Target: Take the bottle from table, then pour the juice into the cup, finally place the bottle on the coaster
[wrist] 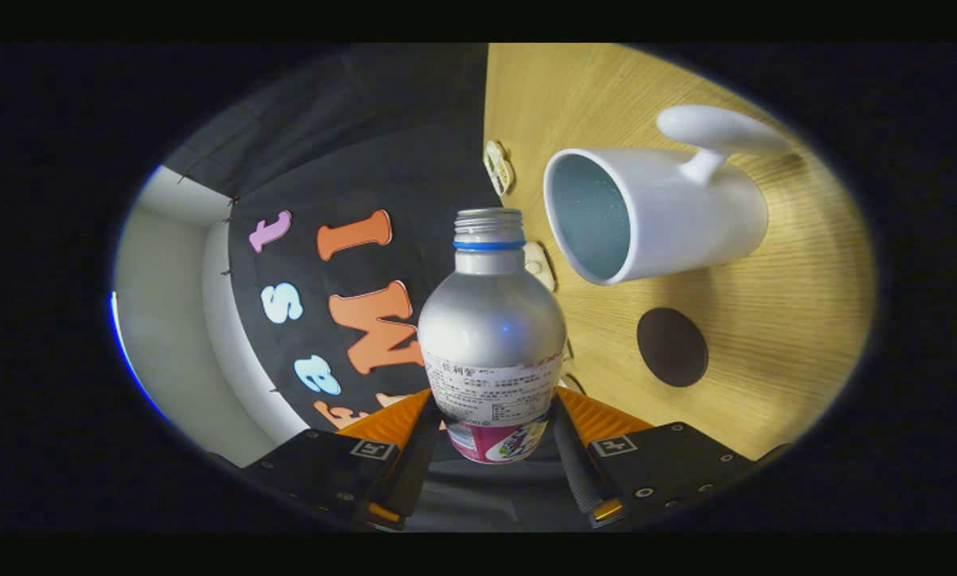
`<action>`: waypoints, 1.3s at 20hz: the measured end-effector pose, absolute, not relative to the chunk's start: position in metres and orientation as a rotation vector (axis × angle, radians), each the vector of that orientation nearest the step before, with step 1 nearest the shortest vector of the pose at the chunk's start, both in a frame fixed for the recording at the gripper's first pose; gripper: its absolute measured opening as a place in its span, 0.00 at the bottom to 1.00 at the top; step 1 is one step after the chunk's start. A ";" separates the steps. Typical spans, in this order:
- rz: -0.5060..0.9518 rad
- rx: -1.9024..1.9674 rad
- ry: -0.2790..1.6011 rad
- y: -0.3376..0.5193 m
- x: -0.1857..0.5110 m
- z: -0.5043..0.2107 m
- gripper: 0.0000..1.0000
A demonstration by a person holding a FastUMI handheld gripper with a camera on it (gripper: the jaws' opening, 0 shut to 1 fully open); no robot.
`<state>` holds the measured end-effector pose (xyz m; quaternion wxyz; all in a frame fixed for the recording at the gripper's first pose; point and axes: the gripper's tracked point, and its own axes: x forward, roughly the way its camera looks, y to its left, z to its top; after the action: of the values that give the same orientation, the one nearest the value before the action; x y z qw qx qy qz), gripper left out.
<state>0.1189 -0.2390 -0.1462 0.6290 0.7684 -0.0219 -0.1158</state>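
A light wood-grain surface point(766, 336) is carrying a white cup point(670, 216) with its handle and pale blue inside showing. A round dark coaster point(672, 347) is lying flat on the wood, near the cup but apart from it. Two small pale tags point(498, 166) are sitting at the surface's edge.

Your gripper point(494, 432) has its jaws clamped on the bottle point(492, 336); beyond its uncapped mouth stands the cup point(670, 216), the coaster point(672, 347) beside it on the desk point(790, 320).
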 end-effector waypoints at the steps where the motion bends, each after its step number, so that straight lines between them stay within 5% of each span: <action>1: -0.267 1.693 -0.034 -0.240 0.120 -0.149 0.74; 26: -0.190 0.248 0.225 -0.227 0.155 -0.169 0.74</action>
<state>0.1545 -0.2275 -0.1685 0.9815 0.1232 0.1117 -0.0946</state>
